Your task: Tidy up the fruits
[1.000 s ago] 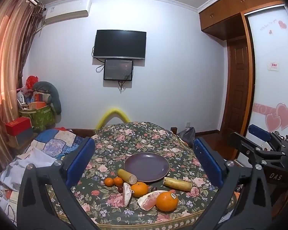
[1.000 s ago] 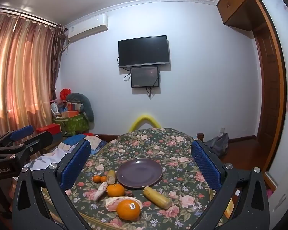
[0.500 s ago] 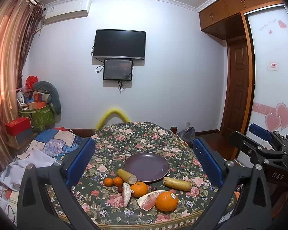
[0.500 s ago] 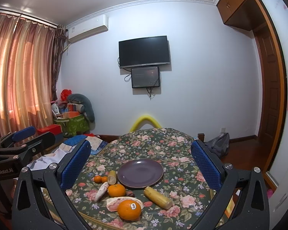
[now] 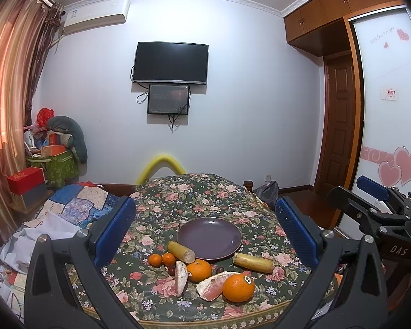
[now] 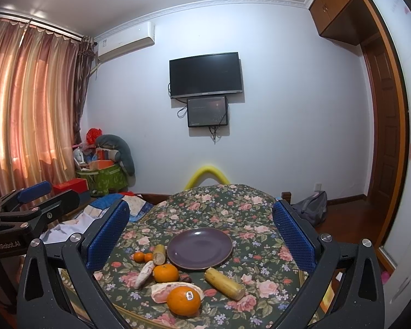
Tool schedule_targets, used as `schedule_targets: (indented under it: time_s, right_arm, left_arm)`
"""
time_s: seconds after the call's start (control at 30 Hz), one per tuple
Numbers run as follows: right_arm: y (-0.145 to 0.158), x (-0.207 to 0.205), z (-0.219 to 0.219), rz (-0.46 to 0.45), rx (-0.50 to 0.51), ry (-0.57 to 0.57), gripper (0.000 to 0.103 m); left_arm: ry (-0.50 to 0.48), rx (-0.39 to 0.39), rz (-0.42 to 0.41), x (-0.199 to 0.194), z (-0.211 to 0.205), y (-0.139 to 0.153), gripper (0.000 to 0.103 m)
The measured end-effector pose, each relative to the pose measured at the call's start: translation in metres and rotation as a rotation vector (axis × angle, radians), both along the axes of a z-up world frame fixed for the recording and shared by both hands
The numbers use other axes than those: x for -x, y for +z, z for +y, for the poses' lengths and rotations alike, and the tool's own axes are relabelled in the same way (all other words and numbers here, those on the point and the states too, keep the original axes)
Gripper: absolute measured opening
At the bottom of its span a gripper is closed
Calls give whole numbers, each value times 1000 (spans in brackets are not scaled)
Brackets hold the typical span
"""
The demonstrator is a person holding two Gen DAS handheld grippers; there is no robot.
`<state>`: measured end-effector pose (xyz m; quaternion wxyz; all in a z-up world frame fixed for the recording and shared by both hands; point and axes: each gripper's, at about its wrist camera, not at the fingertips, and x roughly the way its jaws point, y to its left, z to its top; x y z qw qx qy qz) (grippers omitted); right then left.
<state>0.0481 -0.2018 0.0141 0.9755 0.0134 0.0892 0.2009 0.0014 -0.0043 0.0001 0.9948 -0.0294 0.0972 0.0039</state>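
An empty purple plate [image 5: 209, 237] [image 6: 200, 248] sits on a round table with a floral cloth [image 5: 194, 192] [image 6: 222, 200]. In front of it lie a stickered orange [image 5: 238, 287] [image 6: 183, 300], a pomelo wedge [image 5: 211, 286] [image 6: 161, 292], a second orange [image 5: 199, 270] [image 6: 166, 272], two small tangerines [image 5: 161, 259] [image 6: 142, 256], two yellow sugarcane pieces [image 5: 253, 261] [image 6: 224, 283] and another pale wedge [image 5: 180, 277] [image 6: 144, 274]. My left gripper [image 5: 205, 233] and right gripper [image 6: 200, 235] are both open and empty, held above and short of the table.
The right gripper shows at the right of the left wrist view [image 5: 375, 208]; the left gripper shows at the left of the right wrist view [image 6: 27, 205]. A bed with quilts [image 5: 68, 205] lies left. A wooden door [image 5: 338, 126] and a bag [image 6: 312, 208] are right.
Both views have shifted very slightly; the fruit and plate have not moved, and both grippers stay open.
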Motion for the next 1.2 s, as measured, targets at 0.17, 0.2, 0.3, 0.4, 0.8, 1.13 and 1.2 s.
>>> schedule_targets:
  time_s: [0.17, 0.2, 0.3, 0.4, 0.8, 1.13, 1.2]
  right_arm:
    - [0, 0, 0, -2, 1, -3, 103]
    - [-1, -1, 0, -1, 0, -3, 103]
    - [-1, -1, 0, 1, -1, -1, 103]
    - [-1, -1, 0, 0, -1, -3, 103]
    - [-4, -1, 1, 0, -4, 3, 103]
    - [-9, 0, 5, 0, 2, 11, 103]
    - [-10, -2, 6, 3, 5, 12, 103]
  left_arm:
    - [-2, 1, 0, 0, 0, -1, 103]
    - [-1, 1, 0, 0, 0, -1, 103]
    - [-3, 4, 1, -1, 1, -2, 103]
    - [-4, 5, 2, -1, 1, -2, 103]
    - [-5, 1, 1, -2, 2, -4, 103]
    - [-6, 2, 5, -3, 3, -4, 103]
    - [-7, -1, 10, -4, 3, -6, 103]
